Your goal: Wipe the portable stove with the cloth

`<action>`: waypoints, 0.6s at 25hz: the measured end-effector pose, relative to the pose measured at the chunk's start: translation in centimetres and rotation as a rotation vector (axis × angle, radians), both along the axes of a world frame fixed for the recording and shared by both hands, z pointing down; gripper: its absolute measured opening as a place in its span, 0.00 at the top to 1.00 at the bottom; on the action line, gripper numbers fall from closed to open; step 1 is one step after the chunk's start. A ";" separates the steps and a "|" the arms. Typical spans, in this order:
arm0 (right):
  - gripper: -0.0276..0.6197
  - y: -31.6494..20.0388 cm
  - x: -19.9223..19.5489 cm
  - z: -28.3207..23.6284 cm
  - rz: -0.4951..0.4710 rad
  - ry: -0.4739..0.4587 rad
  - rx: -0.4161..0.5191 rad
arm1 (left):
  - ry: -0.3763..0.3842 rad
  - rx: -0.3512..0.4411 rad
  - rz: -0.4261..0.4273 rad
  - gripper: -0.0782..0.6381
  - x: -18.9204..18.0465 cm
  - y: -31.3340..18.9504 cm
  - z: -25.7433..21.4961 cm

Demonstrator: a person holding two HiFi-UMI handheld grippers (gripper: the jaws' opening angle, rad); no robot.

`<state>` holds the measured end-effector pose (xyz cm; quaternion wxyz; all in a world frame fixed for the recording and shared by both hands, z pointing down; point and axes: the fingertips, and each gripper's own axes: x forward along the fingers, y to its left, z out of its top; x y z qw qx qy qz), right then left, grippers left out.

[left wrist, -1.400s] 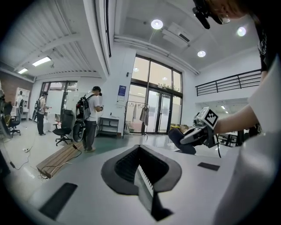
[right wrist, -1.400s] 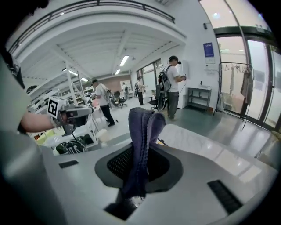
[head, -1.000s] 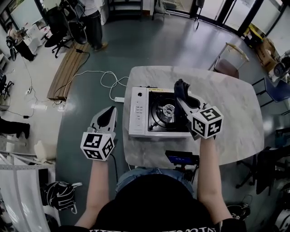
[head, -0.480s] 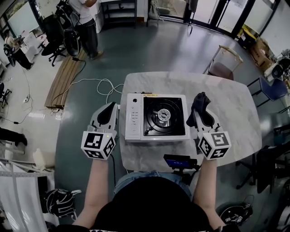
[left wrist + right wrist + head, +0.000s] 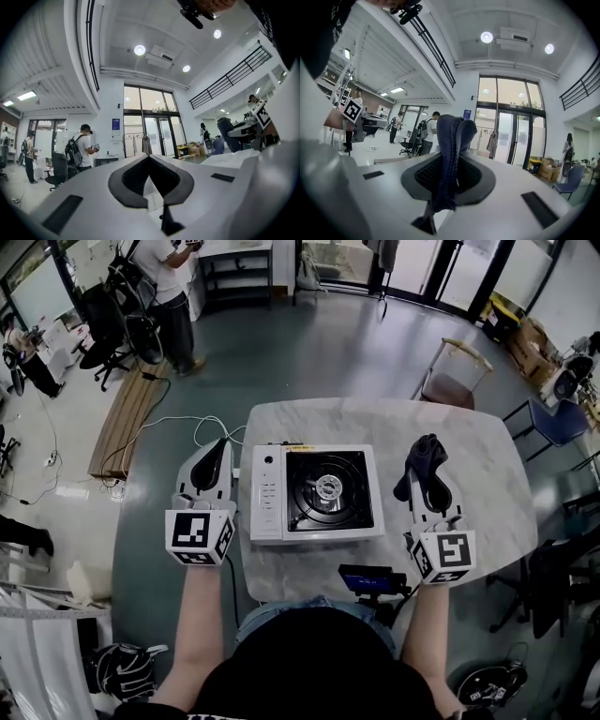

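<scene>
Right gripper [image 5: 431,480] clamped on dark cloth [image 5: 425,454], at 3 o'clock of the stove [image 5: 319,493] and not touching it. Stove sits mid-table [image 5: 469,442]. Left gripper [image 5: 217,448] at stove's 9 o'clock, jaws together, empty. Looks like a pause in wiping. Next move: bring the cloth down onto the stove top and drag it across.

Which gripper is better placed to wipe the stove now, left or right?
Right, probably. The right gripper is shut on the dark cloth and sits just right of the stove. The left gripper is shut, empty, off to the stove's left.
</scene>
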<state>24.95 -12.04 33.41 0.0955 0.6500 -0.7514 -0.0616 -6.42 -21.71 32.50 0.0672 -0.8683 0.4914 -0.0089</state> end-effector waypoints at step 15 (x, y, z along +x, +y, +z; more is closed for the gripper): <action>0.84 -1.1 1.0 -2.7 0.028 0.065 0.137 | 0.025 0.068 -0.020 0.88 -0.1 -0.8 -1.4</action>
